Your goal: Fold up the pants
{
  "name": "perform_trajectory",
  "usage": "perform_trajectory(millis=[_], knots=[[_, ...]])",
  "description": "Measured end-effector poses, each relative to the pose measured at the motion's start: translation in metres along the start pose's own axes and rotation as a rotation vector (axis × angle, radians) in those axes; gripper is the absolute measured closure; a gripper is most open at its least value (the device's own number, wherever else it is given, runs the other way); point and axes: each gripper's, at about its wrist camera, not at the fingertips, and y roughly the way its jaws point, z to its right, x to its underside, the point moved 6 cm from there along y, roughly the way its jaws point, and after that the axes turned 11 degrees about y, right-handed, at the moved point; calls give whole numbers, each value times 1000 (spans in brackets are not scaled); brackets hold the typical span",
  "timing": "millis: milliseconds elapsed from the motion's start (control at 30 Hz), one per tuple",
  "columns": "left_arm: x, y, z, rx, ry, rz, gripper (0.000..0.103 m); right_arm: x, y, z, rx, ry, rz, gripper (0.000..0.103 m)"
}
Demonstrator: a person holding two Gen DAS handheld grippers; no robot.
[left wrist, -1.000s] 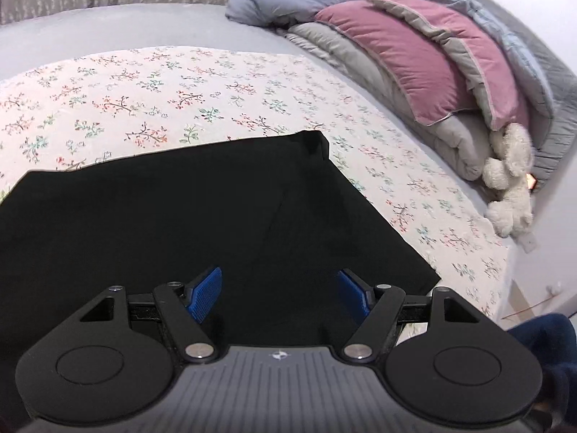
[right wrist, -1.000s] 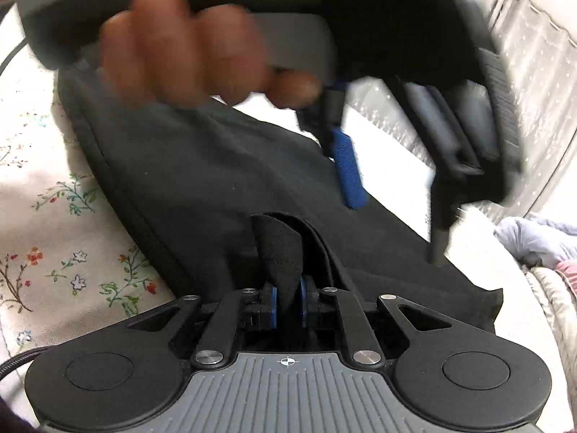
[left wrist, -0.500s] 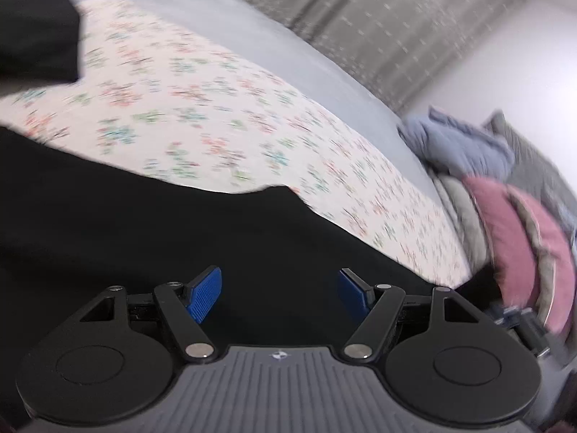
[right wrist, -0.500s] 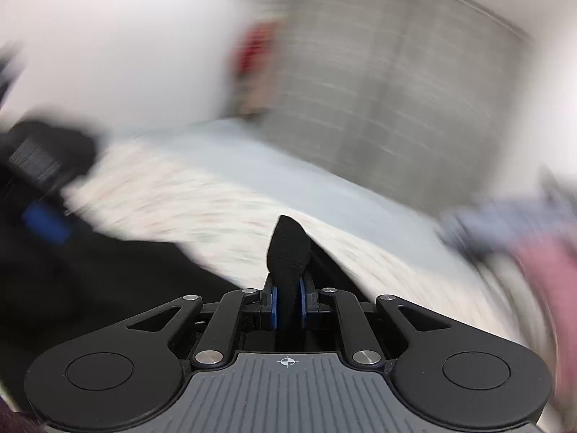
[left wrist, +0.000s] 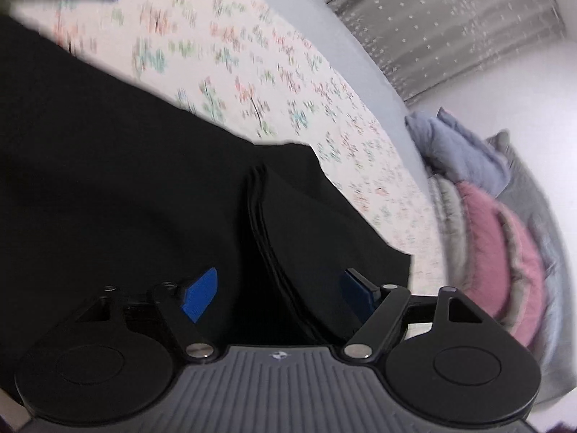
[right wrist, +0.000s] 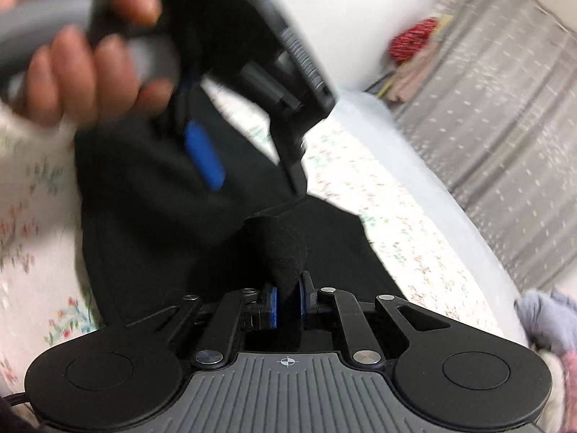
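1. Since a second ago the left wrist view is rolling over: the pillows, then at 1 o'clock, are now sitting at 3 to 4 o'clock, and the curtain is now filling 1 o'clock. In the right wrist view the hand and the other gripper, gone half a second ago, are back at 10 to 12 o'clock.
2. The left gripper [left wrist: 277,290] is hanging just over the black pants [left wrist: 119,195], its jaws opening; the blue pads [left wrist: 199,294] are standing wide apart, with a stacked hem of folded layers running between them but neither pad pressing on it.
3. The right gripper [right wrist: 287,301] is pinching a bunched tuft of the pants [right wrist: 281,252], the pads nearly together on the cloth, which is sticking up towards 12 o'clock.
4. The pants are lying spread on the floral sheet [left wrist: 252,72], filling 7 to 11 o'clock in the left view; in the right view they are running from 6 up towards 11 o'clock.
5. A hand [right wrist: 75,72] is gripping the grey handle of the left gripper at 10 o'clock in the right view, blurred.
6. The pink pillow [left wrist: 505,259] is leaning on grey bedding at 3 o'clock, with a blue-grey blanket [left wrist: 458,151] above it.
7. The grey curtain [right wrist: 505,137] is hanging at 2 o'clock in the right view.
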Motion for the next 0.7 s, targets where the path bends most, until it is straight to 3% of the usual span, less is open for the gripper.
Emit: perform_trajectory(millis=[100,200,233,267,333,500,600,700], knots=[[8,22,4,62,-71,-65,35,-10,-10,-19,13,30,61,92],[4,39,15,39,-25,-69,38,-1,-18,-37,15,11,89,92],[0,43,15,6,-7,-52,49,3,-16,-39,18,8,88,92],[-5,45,15,-23,8,-41,72,9,-11,-36,21,0,88,92],[-13,50,13,-72,41,-44,103,10,-15,-38,45,-11,86,92],[-25,40,30,-155,264,-34,103,-2,-20,-48,68,63,85,92],[-38,27,29,-139,293,-1,103,-14,-8,-47,60,149,102,91],[-43,21,13,-152,276,-4,103,-15,-7,-54,47,196,115,69]])
